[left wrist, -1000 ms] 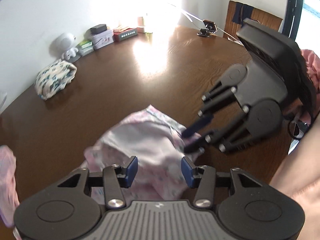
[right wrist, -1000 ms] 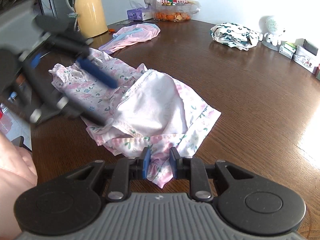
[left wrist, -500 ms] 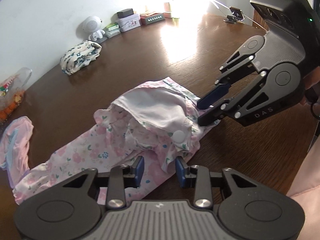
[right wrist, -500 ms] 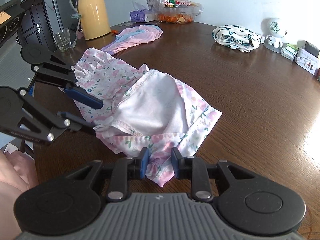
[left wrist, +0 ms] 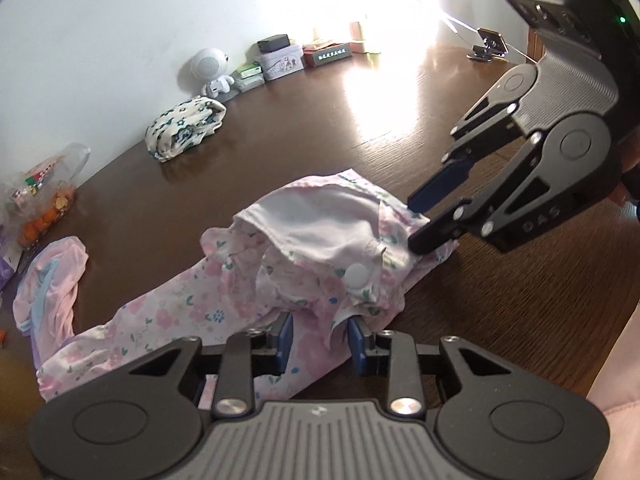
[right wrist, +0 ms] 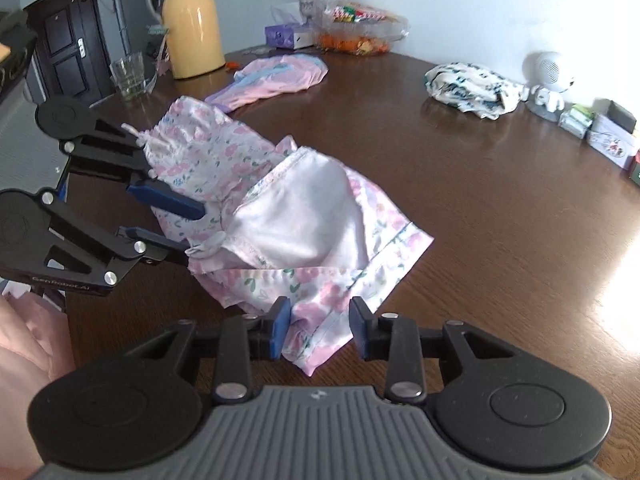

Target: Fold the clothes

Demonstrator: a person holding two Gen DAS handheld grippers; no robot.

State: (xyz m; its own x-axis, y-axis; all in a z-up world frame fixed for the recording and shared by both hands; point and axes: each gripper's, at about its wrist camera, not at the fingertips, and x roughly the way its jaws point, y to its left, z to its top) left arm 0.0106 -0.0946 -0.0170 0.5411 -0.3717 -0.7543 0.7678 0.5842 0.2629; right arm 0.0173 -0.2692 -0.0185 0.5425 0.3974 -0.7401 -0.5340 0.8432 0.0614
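Mid-fold: right gripper [right wrist: 319,322] just opening off garment [right wrist: 304,216] hem, left gripper [left wrist: 320,334] narrowed, grip unclear; regrasp next.

The left tool [left wrist: 320,338] has closed in around the floral garment [left wrist: 240,296]; the right tool [right wrist: 319,326] has been opening.

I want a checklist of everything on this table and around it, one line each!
Surface: brown wooden table, sun glare at one side.
Job's things: floral garment bunched, white lining showing; pink garment; folded patterned garment.
Clutter: yellow jug, glass, snack bag, tissue box, small boxes, white figure.
Grippers: left gripper and right gripper both have floral fabric between their fingers; left has just been closing, right opening.
Cables: thin wires by a small stand.
Surroundings: white wall, dark door.
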